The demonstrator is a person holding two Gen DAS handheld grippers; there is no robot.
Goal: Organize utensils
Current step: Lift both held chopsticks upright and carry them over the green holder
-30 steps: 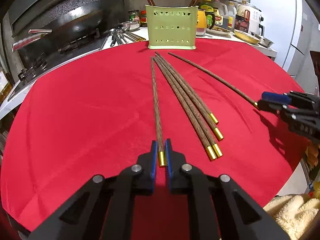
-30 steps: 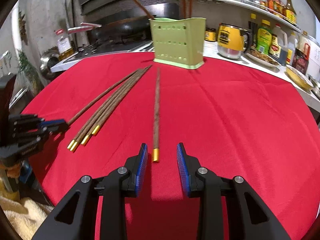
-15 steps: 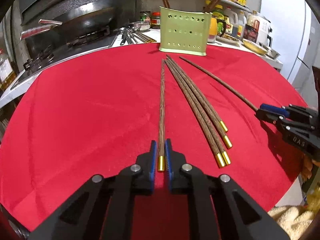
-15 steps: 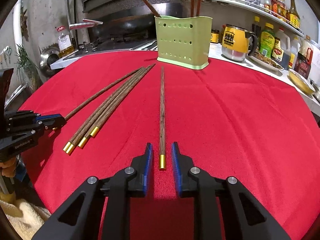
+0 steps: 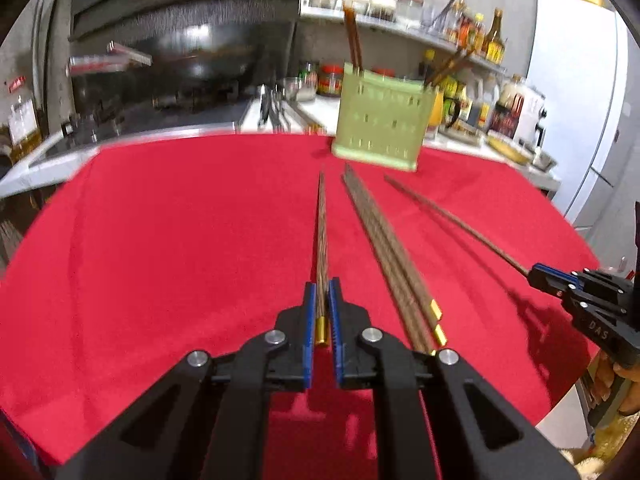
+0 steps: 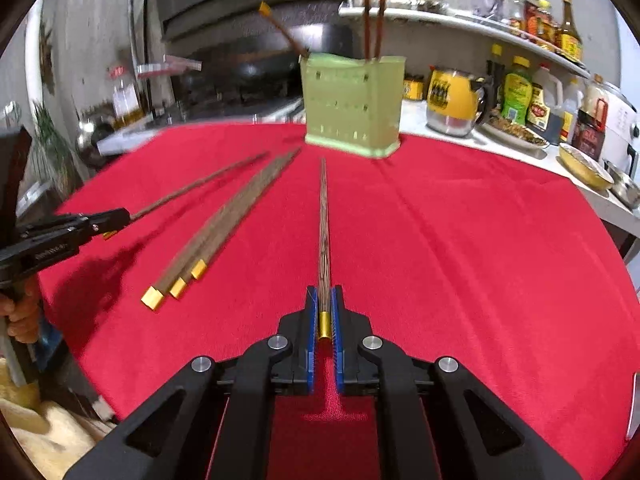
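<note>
The left tongs point(image 5: 322, 304) are pressed together on a single wooden chopstick point(image 5: 322, 236), pinching it just ahead of its gold-capped end, which sits between the blue pads point(image 5: 308, 320). The shaft runs straight forward from the grip toward the green utensil holder point(image 5: 382, 128). Whether its far tip touches the red cloth point(image 5: 168, 248) cannot be told (the left wrist view is motion-blurred).

The right tongs point(image 6: 324, 308) pinch a second chopstick point(image 6: 323, 224) in the same way: gold cap between the pads, shaft pointing at the holder point(image 6: 352, 104). In the left wrist view the right tongs point(image 5: 538, 274) appear at the right edge of the desk, with their chopstick point(image 5: 452, 220) extending diagonally toward the holder.

Between the two held chopsticks, a bundle of loose chopsticks point(image 5: 390, 256) lies flat on the cloth, side by side and touching, gold caps toward the cameras. In the right wrist view this bundle point(image 6: 224, 224) shows three caps.

The holder stands upright at the far edge of the red cloth, with several chopsticks point(image 6: 372, 24) already standing in it. A yellow kettle point(image 6: 454, 98) and condiment bottles point(image 6: 518, 94) stand on the counter behind it.
</note>
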